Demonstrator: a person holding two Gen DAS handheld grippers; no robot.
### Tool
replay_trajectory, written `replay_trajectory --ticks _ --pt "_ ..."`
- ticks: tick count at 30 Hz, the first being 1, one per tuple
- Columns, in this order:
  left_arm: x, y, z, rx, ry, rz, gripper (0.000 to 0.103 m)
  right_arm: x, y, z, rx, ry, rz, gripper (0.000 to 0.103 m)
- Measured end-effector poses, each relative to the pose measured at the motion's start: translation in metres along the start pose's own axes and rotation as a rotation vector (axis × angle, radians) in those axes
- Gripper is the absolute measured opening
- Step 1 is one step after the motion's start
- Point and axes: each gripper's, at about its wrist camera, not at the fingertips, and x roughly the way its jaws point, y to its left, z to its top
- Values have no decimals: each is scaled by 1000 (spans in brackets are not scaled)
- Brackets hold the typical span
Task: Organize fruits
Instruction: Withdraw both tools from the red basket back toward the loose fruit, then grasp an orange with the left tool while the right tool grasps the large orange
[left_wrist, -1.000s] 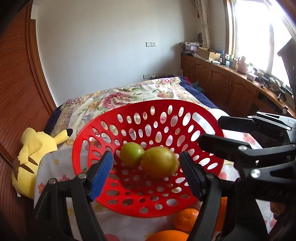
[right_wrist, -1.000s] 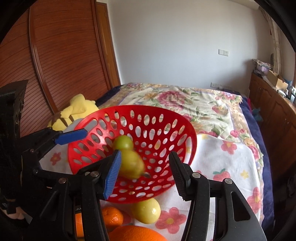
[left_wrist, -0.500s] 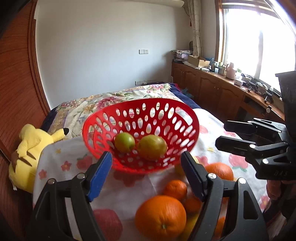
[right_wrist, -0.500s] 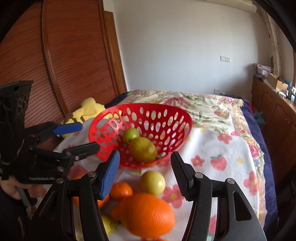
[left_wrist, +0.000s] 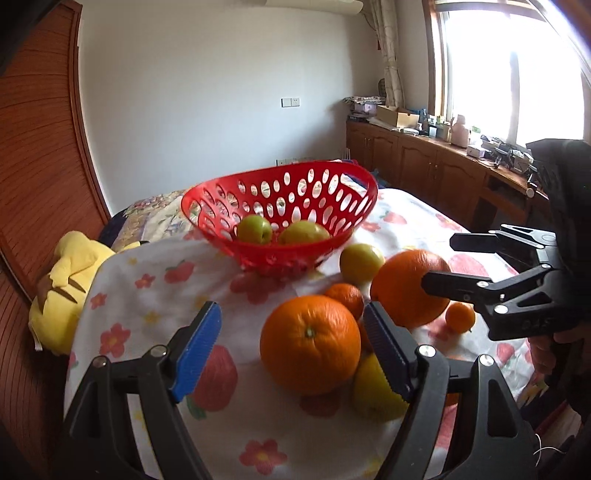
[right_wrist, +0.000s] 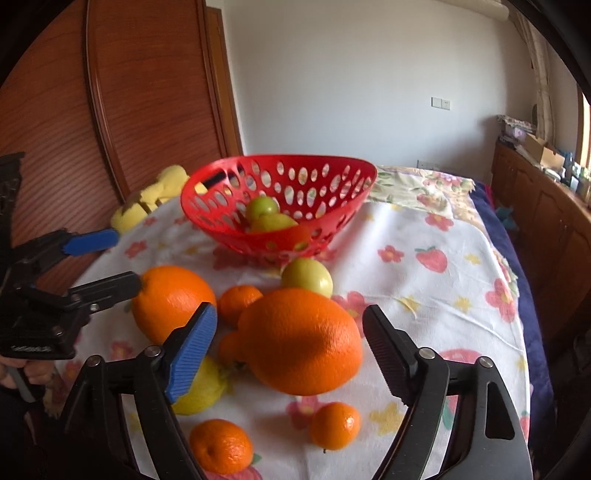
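Two tools are working low over the fruit, and you are holding both spread with nothing pinched. Your left tool (left_wrist: 291, 343) has just been opening; the big round orange (left_wrist: 310, 343) is sitting at the centre of the left wrist view between its pads, untouched as far as I can tell. Your right tool (right_wrist: 290, 349) has just been opening as well, and the large pear-shaped orange (right_wrist: 303, 339) is lying between its pads in the lower middle of its frame, clear of both. Around these, small mandarins (right_wrist: 334, 424) and a yellow-green fruit (right_wrist: 306, 277) are lying loose on the flowered cloth (right_wrist: 424, 295). Beyond them, at upper centre, the red basket (right_wrist: 332, 177) is standing on the cloth, holding two green fruits (left_wrist: 255, 229). A yellow plush toy (left_wrist: 62, 280) is lying at the left edge.
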Motion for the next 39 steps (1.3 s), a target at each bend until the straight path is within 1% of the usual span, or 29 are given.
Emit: replay_trajectory --ticks 3,7,12,16,19,30,35,39 --pt "4 -1 -5 -24 8 -7 79 9 0 -5 -2 23 0 87" --pt "6 0 -9 -49 12 -20 79 21 2 -10 -14 59 -29 88" --pt "6 -2 -12 -54 11 -27 79 32 1 -13 -21 75 -57 91" --pt "7 -2 -12 -59 17 -28 79 43 1 -11 -50 101 -98 92" --pt "9 -3 -13 -54 22 -28 79 48 -3 -11 -46 114 -112 92" --pt "21 -2 -19 -65 53 -33 79 50 -8 -14 -49 120 -86 93" --pt "30 -1 -20 -79 79 -43 80 48 -6 -18 -73 111 -87 93" --pt "35 0 -21 -89 89 -57 80 48 -8 -17 -63 109 -80 93"
